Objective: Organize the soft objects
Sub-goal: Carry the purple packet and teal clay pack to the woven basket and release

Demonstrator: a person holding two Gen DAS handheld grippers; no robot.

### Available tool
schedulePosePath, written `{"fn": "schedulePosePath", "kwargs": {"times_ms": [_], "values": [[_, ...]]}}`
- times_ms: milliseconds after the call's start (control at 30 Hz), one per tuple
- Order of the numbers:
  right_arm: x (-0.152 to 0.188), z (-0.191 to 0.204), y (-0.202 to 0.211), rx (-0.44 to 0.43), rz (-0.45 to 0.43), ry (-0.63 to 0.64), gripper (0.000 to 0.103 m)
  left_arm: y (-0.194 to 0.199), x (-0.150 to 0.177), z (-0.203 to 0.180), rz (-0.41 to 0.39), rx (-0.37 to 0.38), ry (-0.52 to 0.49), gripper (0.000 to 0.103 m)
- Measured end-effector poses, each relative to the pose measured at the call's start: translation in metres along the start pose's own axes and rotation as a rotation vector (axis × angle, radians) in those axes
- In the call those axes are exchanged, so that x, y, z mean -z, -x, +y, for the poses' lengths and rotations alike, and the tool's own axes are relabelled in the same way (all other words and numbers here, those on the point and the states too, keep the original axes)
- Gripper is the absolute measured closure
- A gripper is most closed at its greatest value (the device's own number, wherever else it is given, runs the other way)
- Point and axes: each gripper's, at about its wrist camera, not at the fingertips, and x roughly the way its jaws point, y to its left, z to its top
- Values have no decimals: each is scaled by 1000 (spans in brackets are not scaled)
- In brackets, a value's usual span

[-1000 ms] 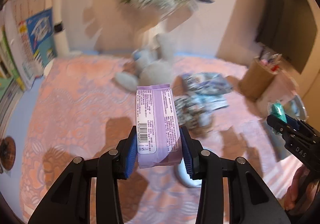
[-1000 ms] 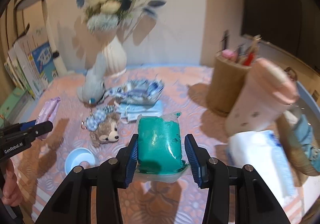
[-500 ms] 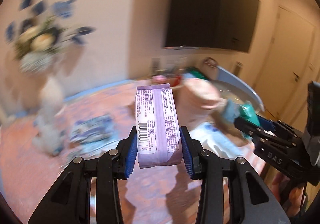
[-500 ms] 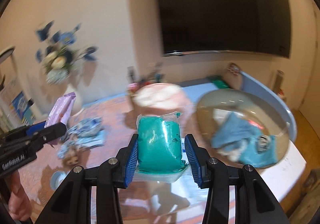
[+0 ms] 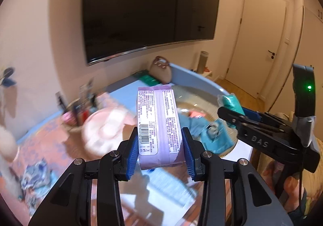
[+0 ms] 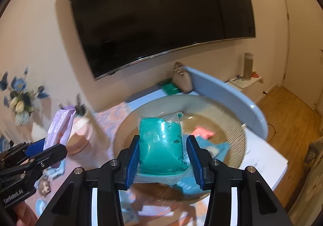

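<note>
Fingers clamp purple packet (image 5: 158,125) and teal pouch (image 6: 162,142); blur smears basket (image 6: 228,113) contents beyond.

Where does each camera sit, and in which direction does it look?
Left wrist: sits on the left gripper, looks along its fingers past the purple packet it clamps, toward the round basket and the wall television; the right gripper enters at the right edge.
Right wrist: sits on the right gripper, looks past the teal bag it clamps, down into the basket; the left gripper and a hand show at the left.
Shared: basket, television, both held packs, both grippers.
</note>
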Motion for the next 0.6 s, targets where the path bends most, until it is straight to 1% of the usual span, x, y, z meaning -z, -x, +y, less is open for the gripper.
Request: {"fn": "schedulePosePath", "kwargs": {"times_ms": [67, 267, 300, 333, 367, 400, 433, 467, 500, 600], "values": [[-10, -13, -7, 14, 1, -23, 58, -16, -10, -8, 8, 13, -6, 66], [-35, -31, -29, 33, 11, -70, 58, -62, -31, -25, 53, 39, 2, 66], [-38, -35, -33, 32, 14, -85, 56, -66, -33, -27, 55, 40, 4, 66], [-41, -38, -36, 26, 17, -103, 54, -70, -35, -28, 57, 40, 7, 63], [-43, -41, -40, 18, 22, -119, 43, -76, -38, -29, 60, 45, 14, 59], [-44, -46, -43, 9, 26, -141, 38, -82, -40, -28, 72, 44, 22, 53], [-44, -49, -44, 6, 28, -150, 38, -82, -39, -28, 78, 49, 27, 43], [-43, -50, -45, 6, 33, -152, 38, -85, -40, -27, 81, 70, 39, 34], [-42, -51, -46, 11, 40, -149, 38, -85, -39, -27, 80, 79, 46, 31], [-37, -53, -47, 18, 58, -141, 38, -79, -33, -28, 73, 77, 32, 31]]}}
